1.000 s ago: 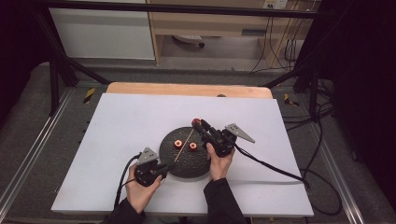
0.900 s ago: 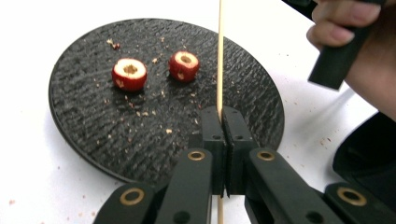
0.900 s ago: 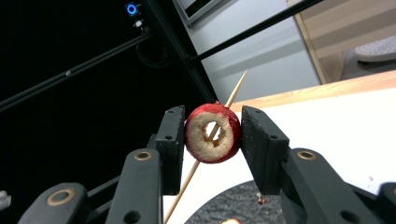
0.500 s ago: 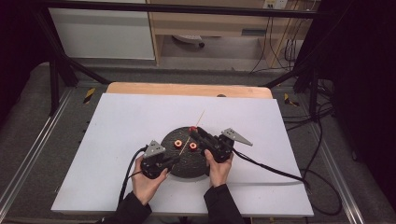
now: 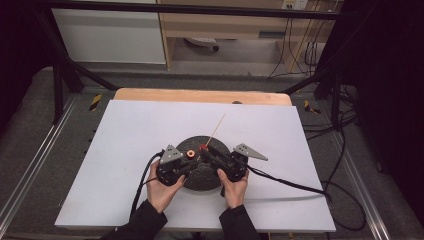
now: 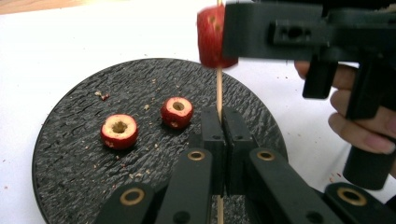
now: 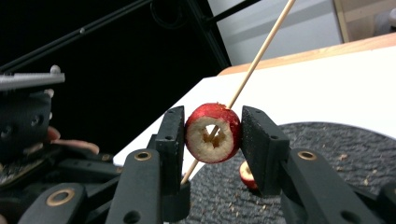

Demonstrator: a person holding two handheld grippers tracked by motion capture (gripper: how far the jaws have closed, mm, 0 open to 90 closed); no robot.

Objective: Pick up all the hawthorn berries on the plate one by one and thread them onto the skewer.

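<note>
A round black slate plate [image 5: 200, 177] lies on the white table. My left gripper [image 6: 223, 126] is shut on the lower end of a thin wooden skewer [image 6: 218, 88], which rises away from it. My right gripper [image 7: 212, 133] is shut on a cored red fruit [image 7: 219, 116], and the skewer [image 7: 261, 46] passes through the fruit's hole. In the high view both grippers meet over the plate, with the skewered fruit [image 5: 203, 148] between them. Two more cored red fruits [image 6: 119, 131] [image 6: 177, 112] rest on the plate [image 6: 84, 177].
Crumbs are scattered over the slate. White table surface [image 5: 125, 130] surrounds the plate on all sides, with a wooden strip [image 5: 200, 95] at the far edge. Black cables [image 5: 290, 182] trail from the grippers to the right and the near left.
My left gripper has moved up and right from the plate's near-left edge to meet the right gripper. The right gripper has drawn slightly nearer. The skewer now points out over the far table.
</note>
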